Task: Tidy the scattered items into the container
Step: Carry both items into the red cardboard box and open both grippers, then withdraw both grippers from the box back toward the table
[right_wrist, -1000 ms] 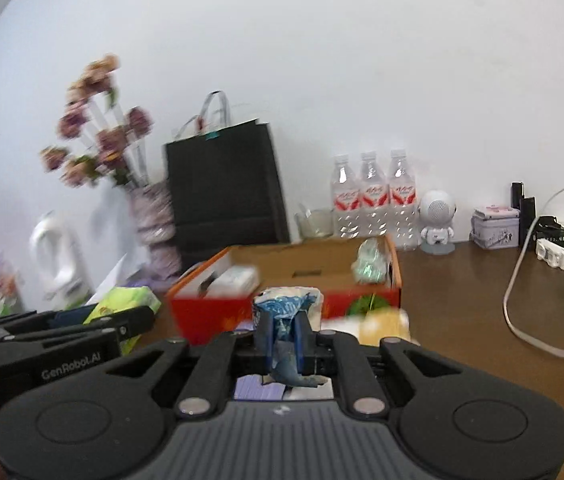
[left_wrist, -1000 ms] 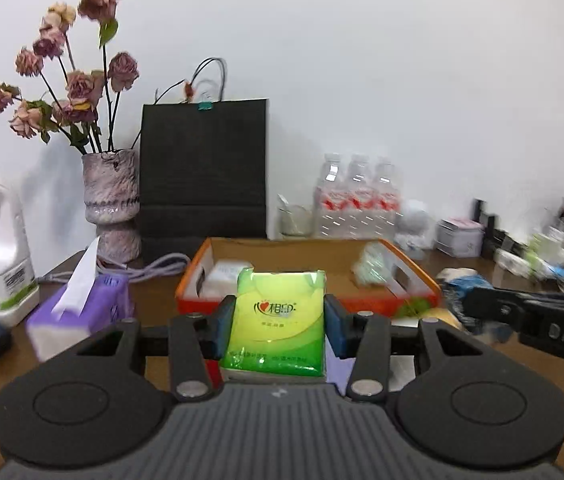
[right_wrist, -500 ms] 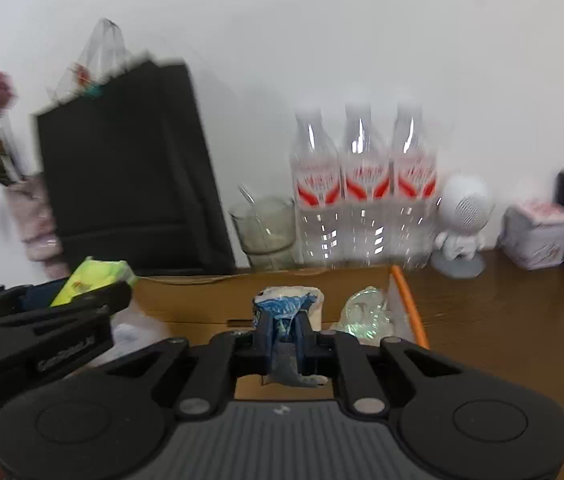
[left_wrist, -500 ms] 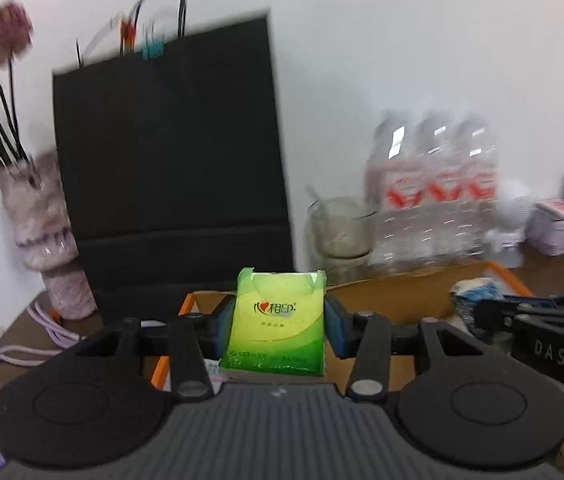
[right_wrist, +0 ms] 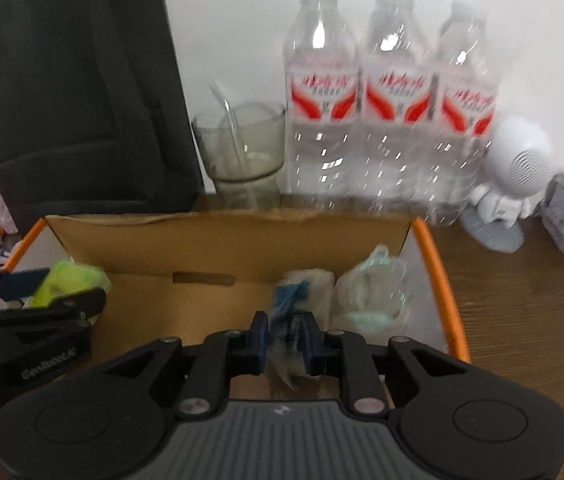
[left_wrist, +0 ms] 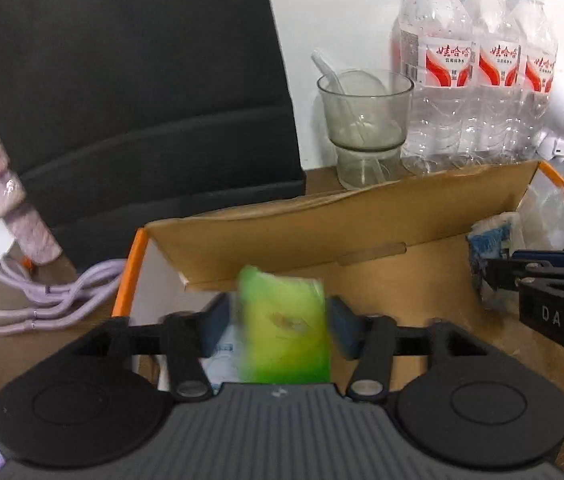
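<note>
Left tool [left_wrist: 278,326] opening around glossy green packet [left_wrist: 284,340].

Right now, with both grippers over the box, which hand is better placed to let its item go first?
Left. The left gripper is already opening, pads clear of the green pack over the box.

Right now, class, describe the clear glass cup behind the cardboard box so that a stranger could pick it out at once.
Start at the tall black paper bag against the white wall, behind the orange-edged cardboard box. Between that bag and the three clear plastic water bottles with red labels stands the clear glass cup. Unlike the capped bottles, it is short, open-topped, and has a clear spoon leaning inside.
</note>
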`<state>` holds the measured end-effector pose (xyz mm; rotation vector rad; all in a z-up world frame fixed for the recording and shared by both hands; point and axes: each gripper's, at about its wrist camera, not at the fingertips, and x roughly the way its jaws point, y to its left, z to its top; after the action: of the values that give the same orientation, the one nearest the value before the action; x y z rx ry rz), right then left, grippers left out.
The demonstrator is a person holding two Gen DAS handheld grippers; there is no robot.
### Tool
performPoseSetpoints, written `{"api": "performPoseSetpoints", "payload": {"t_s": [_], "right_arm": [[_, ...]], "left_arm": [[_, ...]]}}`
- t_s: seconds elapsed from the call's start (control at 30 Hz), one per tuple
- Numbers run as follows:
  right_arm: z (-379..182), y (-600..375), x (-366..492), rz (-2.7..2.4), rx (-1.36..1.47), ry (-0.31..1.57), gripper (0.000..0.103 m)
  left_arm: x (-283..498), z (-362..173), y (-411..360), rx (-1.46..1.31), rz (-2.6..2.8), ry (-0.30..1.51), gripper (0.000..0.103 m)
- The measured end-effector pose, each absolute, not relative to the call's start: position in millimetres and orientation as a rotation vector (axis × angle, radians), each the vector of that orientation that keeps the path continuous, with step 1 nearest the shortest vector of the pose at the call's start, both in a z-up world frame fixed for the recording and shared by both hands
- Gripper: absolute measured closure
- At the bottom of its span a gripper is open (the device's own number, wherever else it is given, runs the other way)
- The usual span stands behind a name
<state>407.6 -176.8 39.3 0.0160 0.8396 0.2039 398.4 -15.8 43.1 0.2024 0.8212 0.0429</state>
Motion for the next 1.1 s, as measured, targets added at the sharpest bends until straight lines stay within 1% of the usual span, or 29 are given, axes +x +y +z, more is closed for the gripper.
{"api": "performPoseSetpoints", "payload": {"t_s": [0.07,0.1,0.13,0.17,0.23,0.27,0.3,0.33,0.4,0.47,0.5,0.57,0.63,0.67,0.73,0.8,0.87,0.9,0.97,1.1], "right_arm": [[37.1,-175.3,418.1,0.19,0.044,0.891,0.075],[36.5,-175.5,423.5,0.198,0.063,0.922,0.058],[37.2,-174.9,426.8,0.208,0.077,0.95,0.042],[39.2,-174.8,428.8,0.217,0.093,0.967,0.041],[48.7,-176.8,431.4,0.226,0.116,0.991,0.041],[55.0,-178.6,431.2,0.222,0.126,0.998,0.041],[64.1,-181.0,429.5,0.217,0.133,1.004,0.04],[73.8,-183.2,427.0,0.217,0.133,1.016,0.036],[90.0,-188.2,421.4,0.232,0.14,1.064,0.03],[105.7,-193.6,410.4,0.215,0.15,1.082,0.028],[115.1,-195.4,403.6,0.203,0.145,1.095,0.024],[129.9,-200.1,389.4,0.201,0.148,1.104,0.021],[144.0,-202.4,372.0,0.208,0.143,1.105,0.018],[148.6,-202.2,363.8,0.21,0.14,1.093,0.017],[158.5,-197.6,342.9,0.223,0.12,1.035,0.017],[166.0,-192.1,314.7,0.272,0.074,0.892,0.016],[166.8,-186.3,284.7,0.287,0.008,0.718,0.016],[164.5,-183.2,269.3,0.285,-0.03,0.623,0.015],[155.8,-179.8,249.1,0.273,-0.06,0.503,0.016],[145.1,-185.3,236.0,0.27,0.009,0.454,0.016]], "left_arm": [[403.6,44.2,-17.1,0.222,0.033,0.859,0.033],[404.1,47.2,-16.0,0.208,0.029,0.87,0.032],[404.2,51.7,-13.4,0.182,0.021,0.886,0.032],[403.2,57.7,-9.4,0.15,0.017,0.899,0.031],[400.7,72.4,1.5,0.09,0.023,0.923,0.025],[399.0,79.5,6.7,0.066,0.025,0.938,0.02],[397.2,86.6,10.9,0.047,0.022,0.957,0.018],[393.9,93.1,14.1,0.029,0.021,0.976,0.018],[385.0,105.9,22.9,-0.012,0.018,1.029,0.011],[373.6,117.9,30.1,-0.059,0.015,1.068,0.009],[366.7,124.5,32.1,-0.074,0.018,1.07,0.008],[349.1,138.0,34.0,-0.088,0.024,1.063,0.005],[331.8,149.5,32.5,-0.087,0.032,1.045,0.004],[321.1,156.5,30.8,-0.081,0.048,1.01,0.004],[294.4,167.8,25.4,-0.071,0.07,0.863,0.0],[258.8,173.7,18.2,-0.04,0.066,0.645,0.0],[229.4,171.1,9.6,-0.013,0.048,0.482,0.0],[220.4,168.9,6.5,-0.007,0.038,0.446,0.0],[208.0,165.2,3.7,-0.022,0.03,0.402,0.0],[188.4,163.5,8.1,-0.094,0.02,0.362,0.0]]}}
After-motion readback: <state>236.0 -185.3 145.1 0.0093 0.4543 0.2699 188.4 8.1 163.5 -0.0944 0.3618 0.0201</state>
